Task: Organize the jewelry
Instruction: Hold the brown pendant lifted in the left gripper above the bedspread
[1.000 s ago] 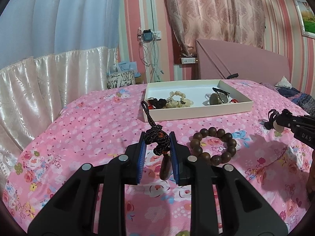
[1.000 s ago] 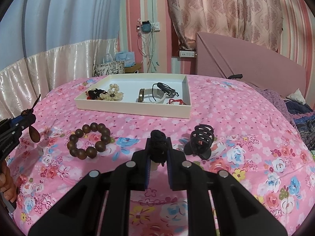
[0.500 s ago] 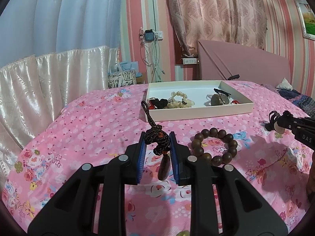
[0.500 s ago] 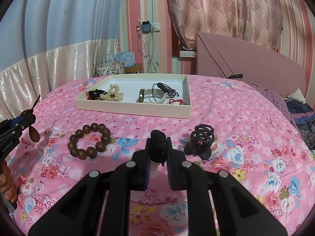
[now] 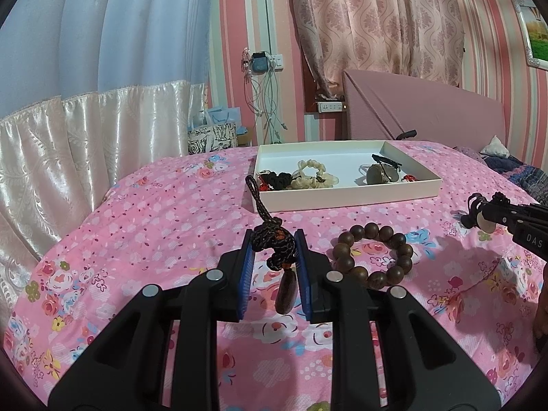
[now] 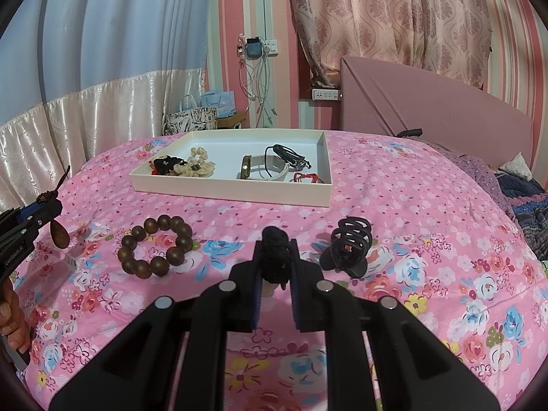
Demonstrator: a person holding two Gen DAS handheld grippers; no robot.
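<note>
My left gripper (image 5: 274, 239) is shut on a dark braided cord pendant (image 5: 274, 243) with a brown teardrop bead (image 5: 285, 295) hanging below, held above the pink bedspread. My right gripper (image 6: 275, 250) is shut on a black fuzzy hair tie (image 6: 275, 255) with a pale disc under it. A white tray (image 5: 346, 202), also in the right wrist view (image 6: 233, 194), lies beyond both and holds a cream scrunchie (image 6: 197, 164), a watch (image 6: 260, 171) and small pieces. A brown bead bracelet (image 5: 375, 255) and a black claw clip (image 6: 349, 246) lie on the bed.
The flowered pink bedspread (image 6: 428, 239) slopes away at the edges. A padded headboard (image 5: 421, 109) stands behind the tray at the right. White and blue curtains (image 5: 85, 102) hang at the left. Bags (image 6: 191, 118) sit past the bed's far edge.
Both grippers have moved slightly forward and up toward the tray, each still holding its item. Nothing on the bed has moved.
</note>
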